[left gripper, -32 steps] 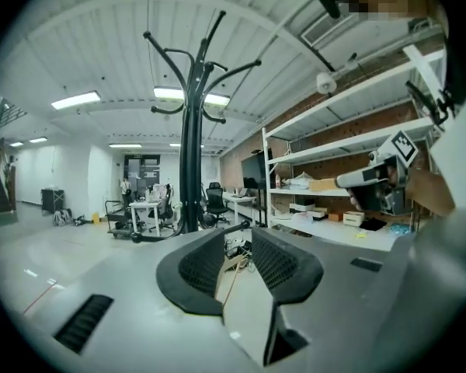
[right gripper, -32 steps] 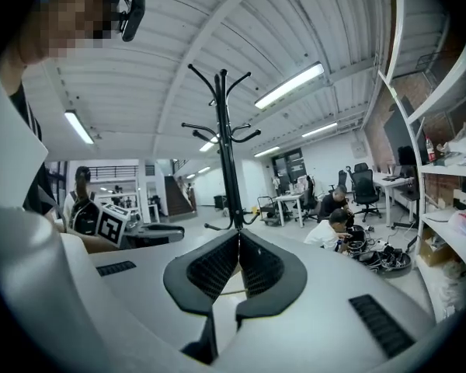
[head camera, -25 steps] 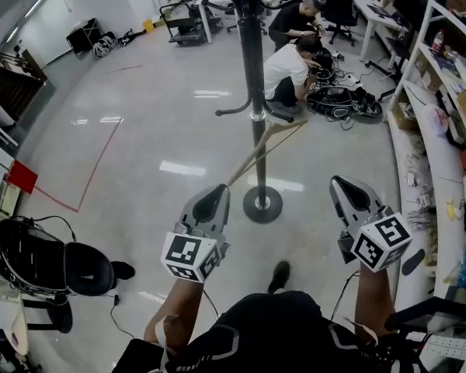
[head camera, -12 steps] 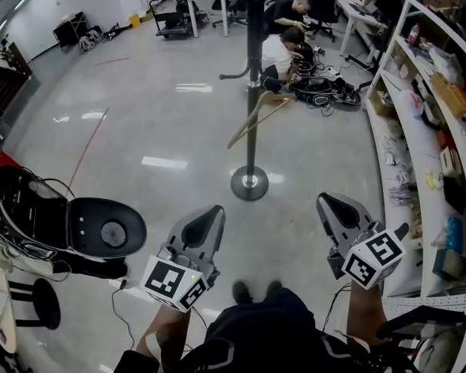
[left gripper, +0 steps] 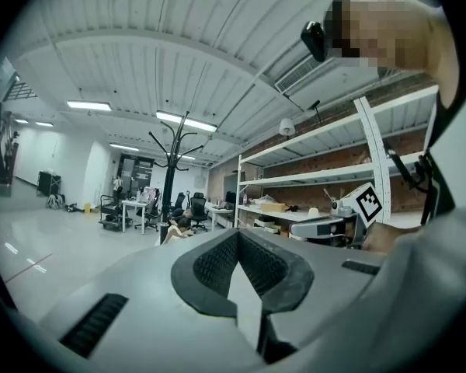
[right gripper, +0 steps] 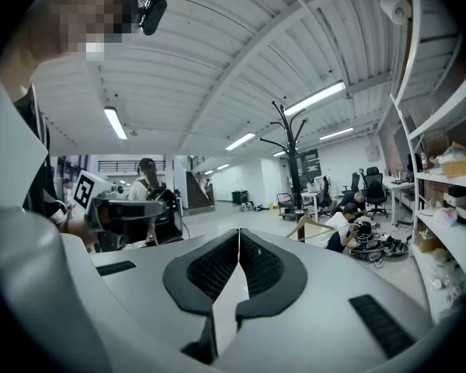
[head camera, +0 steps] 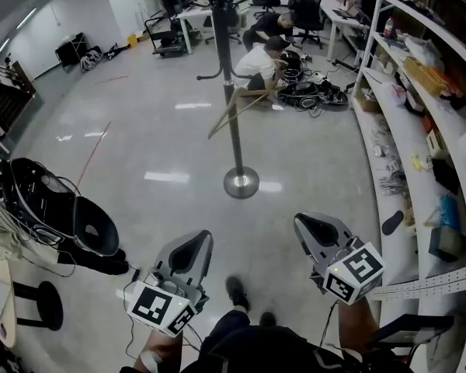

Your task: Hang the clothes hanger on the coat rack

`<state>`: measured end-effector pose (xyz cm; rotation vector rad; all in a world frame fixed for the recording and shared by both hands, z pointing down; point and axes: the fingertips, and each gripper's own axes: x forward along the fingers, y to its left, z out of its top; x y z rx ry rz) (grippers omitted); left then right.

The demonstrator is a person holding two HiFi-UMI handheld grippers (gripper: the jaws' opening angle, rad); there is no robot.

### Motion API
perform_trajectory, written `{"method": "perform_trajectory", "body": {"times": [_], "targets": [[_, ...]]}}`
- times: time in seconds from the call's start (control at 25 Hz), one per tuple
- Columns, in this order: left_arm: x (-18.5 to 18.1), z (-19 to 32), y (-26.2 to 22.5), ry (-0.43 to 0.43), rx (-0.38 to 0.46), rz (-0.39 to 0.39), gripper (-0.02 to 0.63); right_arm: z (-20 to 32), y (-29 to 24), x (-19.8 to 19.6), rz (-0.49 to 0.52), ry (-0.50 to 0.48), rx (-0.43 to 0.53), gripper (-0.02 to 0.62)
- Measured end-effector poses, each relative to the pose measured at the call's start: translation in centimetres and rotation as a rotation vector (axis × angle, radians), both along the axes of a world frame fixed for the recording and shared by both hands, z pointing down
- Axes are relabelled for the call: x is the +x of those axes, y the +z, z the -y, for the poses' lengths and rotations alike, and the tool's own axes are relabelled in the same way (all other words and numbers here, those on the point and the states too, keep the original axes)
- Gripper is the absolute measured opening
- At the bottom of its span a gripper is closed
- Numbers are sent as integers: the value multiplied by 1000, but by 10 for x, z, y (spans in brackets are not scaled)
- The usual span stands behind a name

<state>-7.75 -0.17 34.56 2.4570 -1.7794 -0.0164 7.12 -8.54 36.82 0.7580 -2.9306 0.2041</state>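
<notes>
Hanger on the rack, both grippers empty.
The wooden hanger hangs tilted on the coat rack, upper centre; left gripper and right gripper, lower frame, have jaws closed on nothing.

Coat rack top cropped in head view.

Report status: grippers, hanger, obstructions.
Left hand-held gripper shut, empty; right hand-held gripper likewise. Clothes hanger hanging tilted on coat rack. Two people crouched beyond rack.
</notes>
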Motion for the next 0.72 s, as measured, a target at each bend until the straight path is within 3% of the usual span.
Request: {"method": "perform_trajectory", "body": {"times": [0.2, 0.36, 0.72], "targets": [[28, -51, -3, -20, -31, 33, 2, -48, -6, 37, 35, 20, -6, 8], [37, -97, -2, -23, -34, 117, 2, -89, -11, 52, 38, 96, -3, 8], [16, -203, 12, 71, -29, 60, 2, -204, -3, 32, 25, 161, 12, 8]]}}
